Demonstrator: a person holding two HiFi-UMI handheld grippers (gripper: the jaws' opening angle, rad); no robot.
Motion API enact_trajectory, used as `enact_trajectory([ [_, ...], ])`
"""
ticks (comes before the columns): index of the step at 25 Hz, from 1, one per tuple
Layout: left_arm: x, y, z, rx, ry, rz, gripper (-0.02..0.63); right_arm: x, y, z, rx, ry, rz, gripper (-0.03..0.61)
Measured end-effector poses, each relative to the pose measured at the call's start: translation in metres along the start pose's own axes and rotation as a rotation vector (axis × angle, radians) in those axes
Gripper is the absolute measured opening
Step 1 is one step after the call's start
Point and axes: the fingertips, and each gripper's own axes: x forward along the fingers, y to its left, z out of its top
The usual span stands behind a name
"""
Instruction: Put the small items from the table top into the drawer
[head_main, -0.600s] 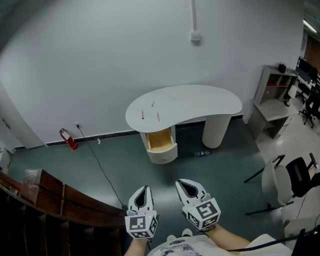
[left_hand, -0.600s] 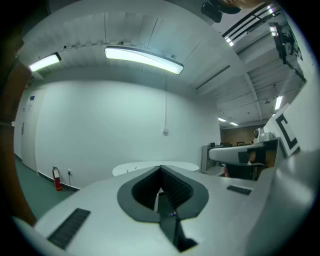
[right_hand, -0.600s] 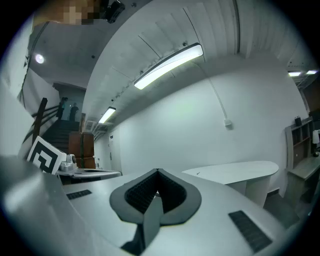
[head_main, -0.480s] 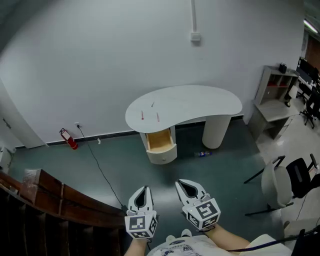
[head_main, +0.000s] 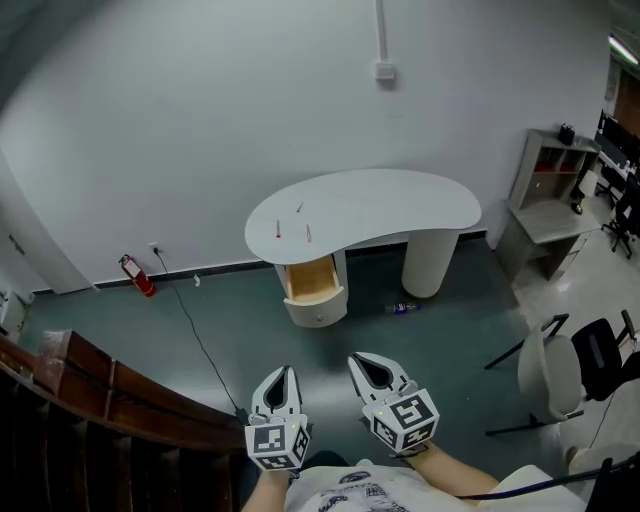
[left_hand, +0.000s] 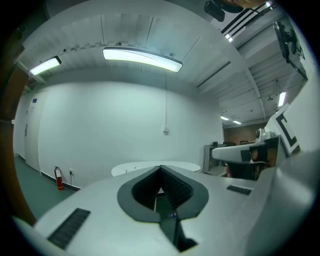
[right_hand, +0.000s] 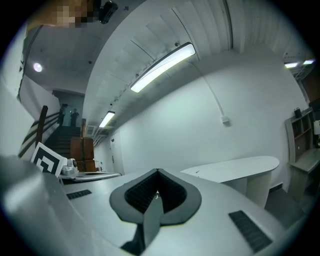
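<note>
Though the kidney-shaped table (head_main: 400, 205) is white, its open drawer (head_main: 314, 281) looks wooden.

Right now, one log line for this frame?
left claw: shut, empty | right claw: shut, empty | drawer: open | small items: on desk, out of reach

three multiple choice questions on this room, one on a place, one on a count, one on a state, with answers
1. Where is the red fire extinguisher?
A on a chair
B on the green floor by the white wall
C on a shelf

2. How many small items lie on the white kidney-shaped table?
A three
B none
C seven

3. The table's wood-lined drawer is:
A shut
B pulled open
C taken out

Answers: B, it sits at the wall's foot; A, three slim pieces at the top's left end; B, its inside shows.
</note>
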Motion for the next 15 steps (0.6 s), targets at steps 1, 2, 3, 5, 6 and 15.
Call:
enact_trajectory([
  [1,0.002,-0.002,0.0,0.0,0.002,-0.003,0.025,0.0,-0.003,0.001,0.004,-0.001,0.001,0.021],
  [2,0.004,-0.005,0.001,0.002,0.003,-0.007,0.025,0.0,-0.006,0.001,0.008,-0.002,0.0,0.02],
  [3,0.007,-0.008,0.001,0.006,0.003,-0.011,0.025,0.0,-0.009,0.002,0.011,-0.004,0.0,0.02],
  [5,0.013,-0.012,0.003,0.015,0.002,-0.018,0.025,0.003,-0.015,0.004,0.019,-0.009,0.003,0.02],
  [6,0.017,-0.012,0.003,0.019,0.001,-0.019,0.025,0.005,-0.017,0.004,0.022,-0.011,0.005,0.02],
  [15,0.076,0.011,0.002,0.02,0.006,-0.047,0.025,0.056,-0.046,-0.003,0.037,-0.001,-0.006,0.021],
])
